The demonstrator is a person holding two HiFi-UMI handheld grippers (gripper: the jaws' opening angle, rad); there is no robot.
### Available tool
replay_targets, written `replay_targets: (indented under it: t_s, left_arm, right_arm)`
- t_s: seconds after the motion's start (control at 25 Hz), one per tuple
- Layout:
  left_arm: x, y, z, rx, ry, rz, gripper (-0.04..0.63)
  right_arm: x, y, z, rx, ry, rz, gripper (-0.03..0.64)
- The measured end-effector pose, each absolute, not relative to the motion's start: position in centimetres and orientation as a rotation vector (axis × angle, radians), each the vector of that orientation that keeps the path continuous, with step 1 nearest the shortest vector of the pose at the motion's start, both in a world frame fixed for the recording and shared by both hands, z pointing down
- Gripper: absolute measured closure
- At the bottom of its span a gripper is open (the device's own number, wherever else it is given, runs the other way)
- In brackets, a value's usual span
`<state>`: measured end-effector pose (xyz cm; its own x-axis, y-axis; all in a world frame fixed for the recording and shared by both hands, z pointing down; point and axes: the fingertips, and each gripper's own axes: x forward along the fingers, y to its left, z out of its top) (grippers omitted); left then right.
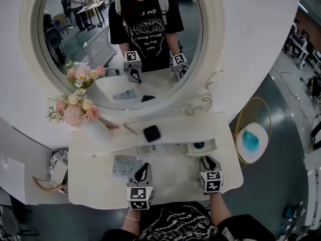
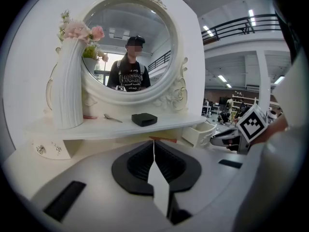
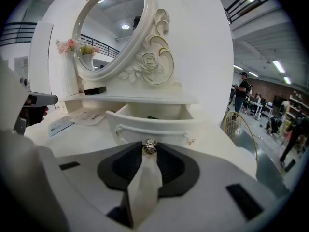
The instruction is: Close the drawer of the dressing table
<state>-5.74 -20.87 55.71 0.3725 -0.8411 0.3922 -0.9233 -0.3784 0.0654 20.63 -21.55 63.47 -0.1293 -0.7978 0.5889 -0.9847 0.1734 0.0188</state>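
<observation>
The small white drawer (image 3: 154,123) of the dressing table stands pulled out under the shelf, with a dark thing inside; it also shows in the head view (image 1: 202,147). My right gripper (image 3: 149,148) is shut on the drawer's little metal knob (image 3: 149,145), which sits between the fingertips. From above, the right gripper (image 1: 207,161) points at the drawer front. My left gripper (image 1: 143,169) hovers over the table top to the left, shut with nothing in it (image 2: 154,146).
On the shelf stand a white vase with pink flowers (image 1: 94,128), a black box (image 1: 151,133) and a spoon (image 2: 112,117). A leaflet (image 1: 124,166) lies on the table top (image 1: 173,179). A gold wire side table (image 1: 252,134) stands to the right. The round mirror (image 1: 125,39) rises behind.
</observation>
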Motion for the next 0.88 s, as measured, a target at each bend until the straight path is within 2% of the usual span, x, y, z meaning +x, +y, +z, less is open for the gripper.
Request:
replay_targets:
  t_s: [0.88]
  left_arm:
    - [-6.49,-21.37,55.48,2.362,-1.57,0.42,0.575]
  right_arm:
    - [20.59,-22.38,63.45,1.671,-1.993,0.514,0.515]
